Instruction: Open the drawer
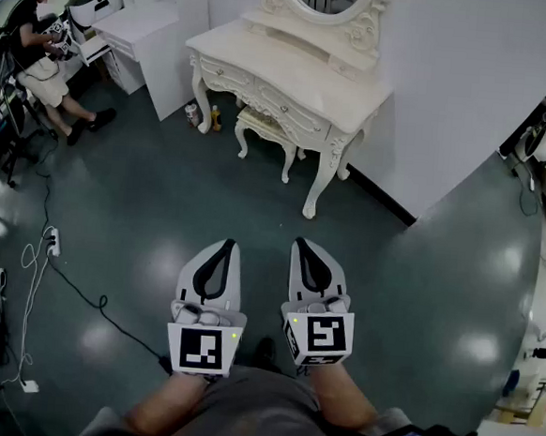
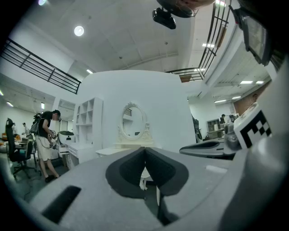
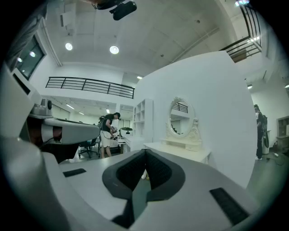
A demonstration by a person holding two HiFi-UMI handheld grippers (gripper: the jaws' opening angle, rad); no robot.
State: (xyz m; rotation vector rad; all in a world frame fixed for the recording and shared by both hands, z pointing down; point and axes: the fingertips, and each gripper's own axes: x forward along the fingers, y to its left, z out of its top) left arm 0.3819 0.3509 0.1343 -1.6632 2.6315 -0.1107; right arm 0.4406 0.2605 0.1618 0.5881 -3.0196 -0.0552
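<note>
A cream dressing table (image 1: 283, 65) with an oval mirror stands against a white partition, a few steps ahead of me. Its front holds carved drawers (image 1: 286, 111), all closed. A matching stool (image 1: 261, 127) is tucked under it. My left gripper (image 1: 227, 244) and right gripper (image 1: 300, 244) are held side by side over the floor, level and pointing toward the table, far from it. Both are shut with nothing between the jaws. The left gripper view shows its shut jaws' tips (image 2: 145, 149) in front of the table (image 2: 118, 150). In the right gripper view its tips (image 3: 145, 151) also meet, with the table (image 3: 183, 150) beyond.
A person (image 1: 37, 43) stands at the far left by a white desk (image 1: 142, 31). A cable and power strip (image 1: 51, 241) lie on the dark floor at left. Small bottles (image 1: 202, 116) sit by the table's left leg. The white partition (image 1: 461, 96) juts out at right.
</note>
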